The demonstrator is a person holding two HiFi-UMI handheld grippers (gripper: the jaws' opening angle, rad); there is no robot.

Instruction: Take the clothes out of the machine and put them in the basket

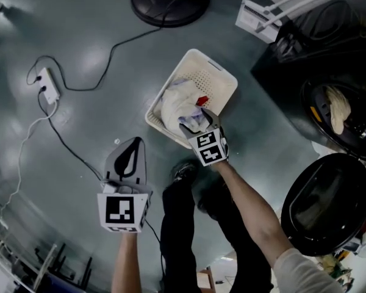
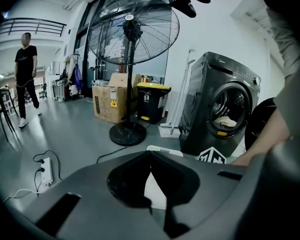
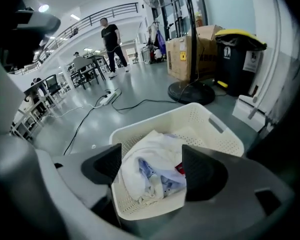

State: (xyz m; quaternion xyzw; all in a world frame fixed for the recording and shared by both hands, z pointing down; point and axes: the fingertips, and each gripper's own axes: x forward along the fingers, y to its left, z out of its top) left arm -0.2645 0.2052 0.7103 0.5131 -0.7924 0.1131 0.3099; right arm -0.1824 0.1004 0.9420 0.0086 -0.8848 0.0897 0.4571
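Observation:
The white perforated basket (image 1: 222,72) stands on the grey floor with a heap of white and pale blue clothes (image 1: 178,105) in it. My right gripper (image 1: 198,119) hangs over the basket's near end, open. In the right gripper view the clothes (image 3: 150,166) lie in the basket (image 3: 200,110) below and between the spread jaws of my right gripper (image 3: 151,151), untouched by them. My left gripper (image 1: 136,141) is lower left over bare floor, shut and empty; its tips meet (image 2: 151,153). The dark washing machine (image 2: 225,109) has its door (image 1: 323,203) open, with a pale cloth (image 1: 337,107) in the drum.
A standing fan (image 2: 132,31) with its round base (image 1: 169,2) is beyond the basket. A power strip (image 1: 49,85) and cables lie on the floor at left. Cardboard boxes (image 2: 112,101), a yellow-lidded bin (image 2: 152,101) and a standing person (image 2: 26,79) are farther off.

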